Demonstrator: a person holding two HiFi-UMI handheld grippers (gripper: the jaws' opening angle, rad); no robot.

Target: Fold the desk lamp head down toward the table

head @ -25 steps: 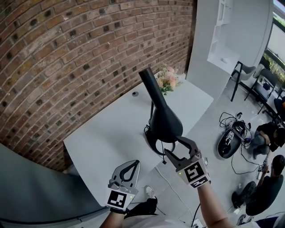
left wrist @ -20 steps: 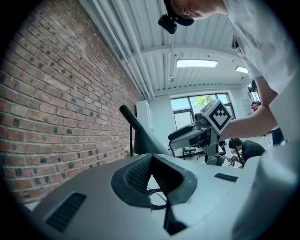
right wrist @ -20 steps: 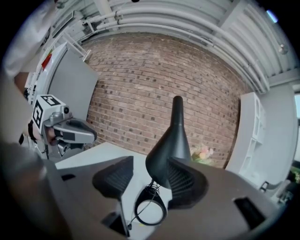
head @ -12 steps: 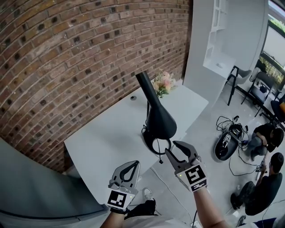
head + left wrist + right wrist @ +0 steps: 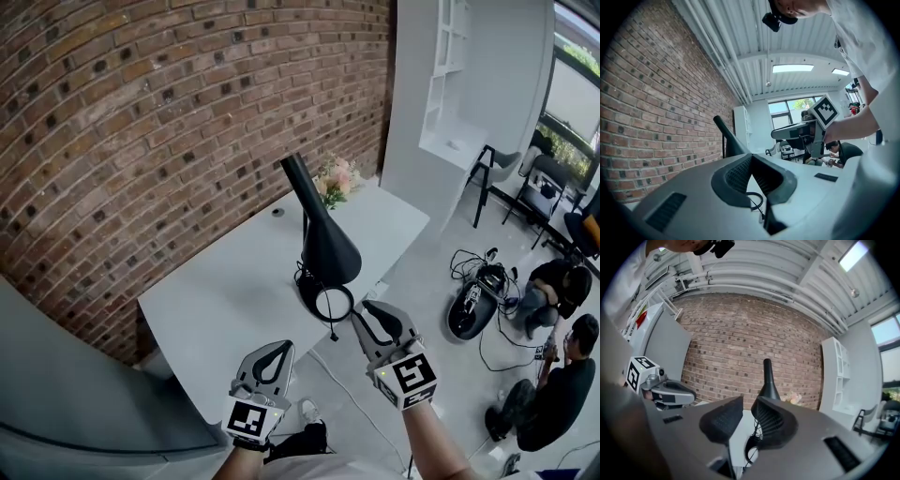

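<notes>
now, nearest my chest, my left gripper (image 5: 281,345) is hanging level, its jaws pressed together on nothing. beside it, my right gripper (image 5: 366,312) is drawing back from the desk lamp (image 5: 328,248), where a second ago its wide jaws were sitting at the lamp's lower ring. they have just been closing to a narrow gap, with nothing lying between them. the lamp is standing free on the white table (image 5: 216,300), close to the edge on my side, its wide end low by the tabletop and its thin end pointing up. i am judging the fold as done and the release as under way. farther along, pink flowers (image 5: 336,178) are sitting at the table's far end, their vase hidden behind the lamp. beyond, white wall shelves (image 5: 441,94) are holding things too small to tell.
</notes>
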